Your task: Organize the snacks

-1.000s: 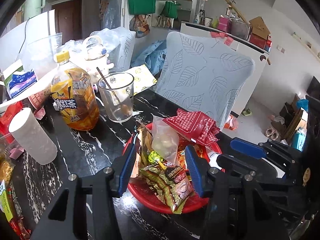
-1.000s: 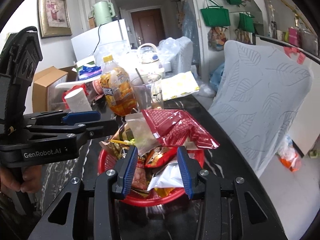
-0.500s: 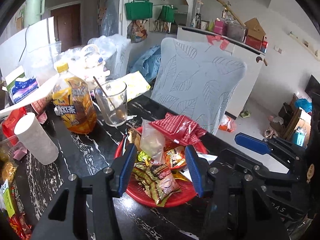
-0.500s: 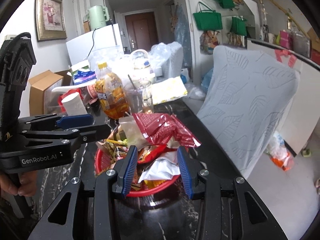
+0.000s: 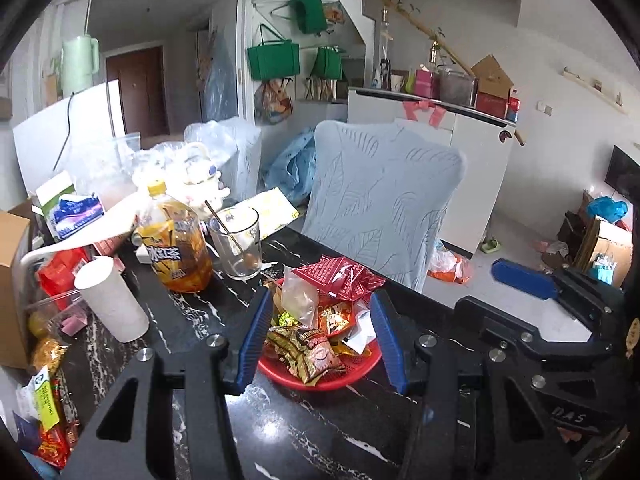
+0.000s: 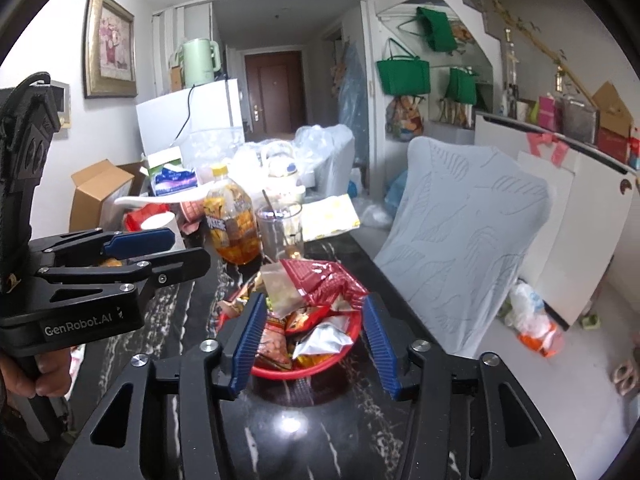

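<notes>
"GenRobot.AI" is showing in white on the black body of the left gripper. "DAS" is showing faintly on the right gripper. Chinese characters are standing on the tea bottle label, too blurred to read.

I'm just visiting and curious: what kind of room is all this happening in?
Most likely the dining corner of a lived-in home. A dark marble-look table holds a red basket of snacks and an iced tea bottle, a covered chair stands at it, and green bags hang near a front door.
</notes>
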A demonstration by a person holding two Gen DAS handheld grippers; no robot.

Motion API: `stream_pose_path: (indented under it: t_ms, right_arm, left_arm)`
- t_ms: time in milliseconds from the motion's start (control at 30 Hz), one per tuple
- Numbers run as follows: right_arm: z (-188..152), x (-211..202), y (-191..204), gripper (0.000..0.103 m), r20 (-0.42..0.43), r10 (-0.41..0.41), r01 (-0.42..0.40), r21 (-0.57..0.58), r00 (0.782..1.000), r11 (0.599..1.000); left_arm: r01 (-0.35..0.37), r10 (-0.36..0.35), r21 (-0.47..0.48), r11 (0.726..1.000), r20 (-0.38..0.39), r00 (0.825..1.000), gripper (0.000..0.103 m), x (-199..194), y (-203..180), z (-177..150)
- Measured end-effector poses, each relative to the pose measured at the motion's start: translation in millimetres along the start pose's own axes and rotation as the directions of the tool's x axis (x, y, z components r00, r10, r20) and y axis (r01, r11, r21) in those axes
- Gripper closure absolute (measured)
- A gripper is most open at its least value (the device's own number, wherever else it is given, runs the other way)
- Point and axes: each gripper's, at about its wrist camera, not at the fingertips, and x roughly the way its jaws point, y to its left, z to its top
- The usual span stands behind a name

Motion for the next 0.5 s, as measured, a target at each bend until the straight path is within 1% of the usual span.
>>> stream_pose_path:
  t_ms: [33,100,167,200,233,267,300,367,400,500]
  right_arm:
    - [0,-7,2,0.042,0.01,-0.007,0.007,0.001,1.0,1.0]
    - [0,-18,7,0.04,0.027,-0.022,0.022,0.0,0.999,1.0]
    - [-1,-27,11,0.032,0.035,-0.04,0.04,-0.002,0.999,0.999]
    - [-2,-34,15,0.024,0.042,-0.053,0.053,-0.001,0.998,0.999]
    - [-4,-38,16,0.019,0.048,-0.06,0.06,-0.001,0.997,0.998]
    - [-6,-44,20,0.018,0.057,-0.074,0.074,-0.001,0.996,0.997]
    - [-8,-49,21,0.017,0.062,-0.085,0.086,-0.001,0.994,0.996]
    - [-13,-56,25,0.016,0.06,-0.105,0.105,0.003,0.993,0.994]
    - [-16,-59,27,0.015,0.055,-0.113,0.113,0.008,0.992,0.994]
    - [-24,-65,32,0.014,0.043,-0.125,0.124,0.021,0.991,0.992]
  left_arm:
    - [0.003,-0.003,0.001,1.0,0.003,1.0,0.053,-4,0,-1]
    - [0.009,-0.009,0.002,1.0,0.003,1.0,0.053,-12,-2,-4]
    - [0.019,-0.019,0.002,1.0,0.008,1.0,0.053,-22,-2,-10]
    - [0.021,-0.021,0.002,1.0,0.012,1.0,0.053,-26,-2,-12]
    - [0.019,-0.019,0.003,1.0,0.012,1.0,0.053,-28,-1,-15]
    - [0.019,-0.019,0.005,1.0,0.01,1.0,0.047,-32,-1,-18]
    - [0.021,-0.021,0.007,1.0,0.012,1.0,0.037,-35,-1,-21]
    - [0.021,-0.021,0.009,1.0,0.026,0.999,0.026,-42,0,-27]
    - [0.015,-0.016,0.015,1.0,0.037,0.999,0.024,-47,1,-32]
    - [0.004,-0.005,0.028,1.0,0.041,0.999,0.024,-55,2,-40]
